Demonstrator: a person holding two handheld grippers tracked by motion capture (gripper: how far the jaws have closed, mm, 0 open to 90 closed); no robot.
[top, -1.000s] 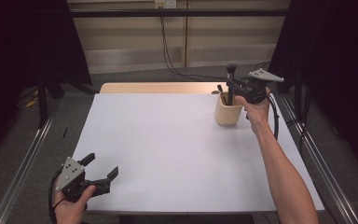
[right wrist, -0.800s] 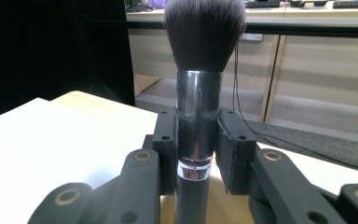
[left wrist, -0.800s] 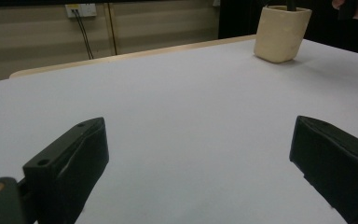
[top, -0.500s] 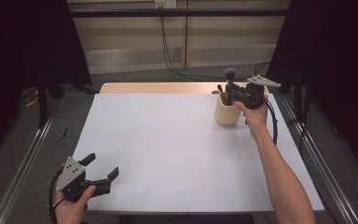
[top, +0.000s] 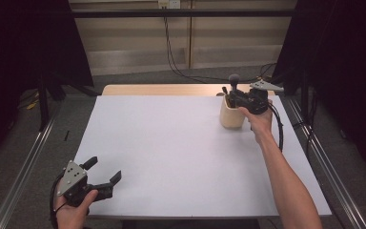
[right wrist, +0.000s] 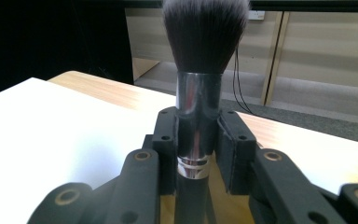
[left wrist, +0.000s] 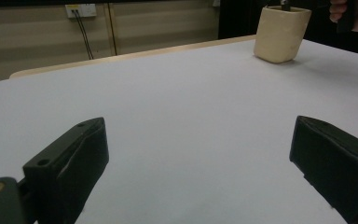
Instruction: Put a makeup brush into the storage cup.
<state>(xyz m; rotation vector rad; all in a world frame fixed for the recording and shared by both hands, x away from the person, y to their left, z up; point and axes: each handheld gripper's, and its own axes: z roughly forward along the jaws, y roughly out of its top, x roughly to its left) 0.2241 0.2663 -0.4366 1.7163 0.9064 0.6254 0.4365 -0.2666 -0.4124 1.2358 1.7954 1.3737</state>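
Right gripper [top: 236, 97], upper right of the high view: jaws clamped on a black-handled, silver-ferruled makeup brush [right wrist: 199, 88], upright over the cream ceramic cup [top: 231, 113], marginally lower than a second ago. Left gripper [top: 106, 172], lower left: jaws wide apart, empty, unmoved.

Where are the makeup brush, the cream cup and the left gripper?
makeup brush [right wrist: 198, 109], right gripper view, silver ferrule.
cream cup [left wrist: 279, 39], left gripper view, front wall.
left gripper [top: 106, 172], high view, midway between its fingertips.

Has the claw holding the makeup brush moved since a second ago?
Yes, slightly. The right claw with the makeup brush sits a little lower against the cream cup, closer over its rim.
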